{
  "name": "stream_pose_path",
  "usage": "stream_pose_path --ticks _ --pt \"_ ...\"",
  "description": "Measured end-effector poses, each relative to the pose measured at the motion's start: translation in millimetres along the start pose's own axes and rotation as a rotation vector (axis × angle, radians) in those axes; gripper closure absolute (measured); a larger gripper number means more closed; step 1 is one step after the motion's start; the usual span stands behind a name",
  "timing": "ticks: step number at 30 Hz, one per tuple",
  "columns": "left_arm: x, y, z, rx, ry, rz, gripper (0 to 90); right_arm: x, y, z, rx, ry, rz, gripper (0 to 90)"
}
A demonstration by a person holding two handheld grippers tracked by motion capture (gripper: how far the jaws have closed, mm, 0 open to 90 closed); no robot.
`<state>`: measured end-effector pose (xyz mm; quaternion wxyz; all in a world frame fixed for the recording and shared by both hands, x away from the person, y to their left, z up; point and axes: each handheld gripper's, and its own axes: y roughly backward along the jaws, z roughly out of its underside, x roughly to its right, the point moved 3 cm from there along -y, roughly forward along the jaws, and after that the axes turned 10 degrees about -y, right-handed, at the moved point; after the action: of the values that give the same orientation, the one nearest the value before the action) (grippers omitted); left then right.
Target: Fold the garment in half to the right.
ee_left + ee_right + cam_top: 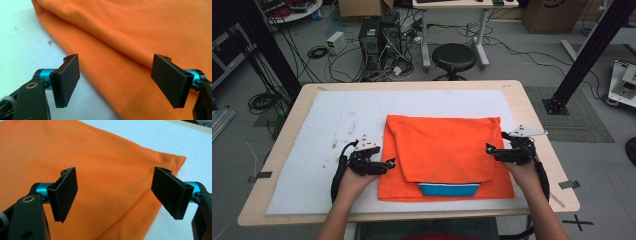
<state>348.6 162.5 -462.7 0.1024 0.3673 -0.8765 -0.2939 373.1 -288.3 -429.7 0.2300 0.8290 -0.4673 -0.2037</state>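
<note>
both tools out at the flanks now. the left tool sits at the left edge of the folded orange garment, jaws spread wide, nothing between them; in the left gripper view the cloth's folded edge runs across just ahead of the jaws, with one jaw over the white mat and the other over orange fabric. the right tool mirrors it at the garment's right edge, jaws gaping too and gripping nothing; in the right gripper view the orange cloth spreads out in front of and beneath the jaws, its corner ahead of the right-hand jaw. the garment lies flat on the mat on the surface, between the two tools, a blue band peeking out at its near edge between the person's hands.
</note>
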Motion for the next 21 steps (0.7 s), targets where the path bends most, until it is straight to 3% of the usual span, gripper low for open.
stream_pose_path --ticks 5,8,12,18,21 --pt "5.4 2.0 12.2 -0.059 -0.016 0.011 23.1 -2.0 1.7 0.7 0.004 0.009 0.006 21.7" --pt "9.9 2.1 12.3 -0.069 -0.014 0.033 23.4 -0.9 -1.2 2.1 -0.005 0.006 0.005 21.7" --pt "13.3 1.3 11.3 -0.076 -0.021 0.02 22.9 -2.0 -3.0 2.6 -0.01 0.008 0.001 21.7" --pt "30.7 -2.0 7.9 -0.048 -0.017 0.104 23.2 -2.0 -2.7 1.6 -0.005 0.005 0.003 21.7" --pt "42.4 -4.1 5.2 -0.027 -0.004 0.178 24.6 -1.2 -2.9 2.4 -0.006 0.004 0.002 21.7"
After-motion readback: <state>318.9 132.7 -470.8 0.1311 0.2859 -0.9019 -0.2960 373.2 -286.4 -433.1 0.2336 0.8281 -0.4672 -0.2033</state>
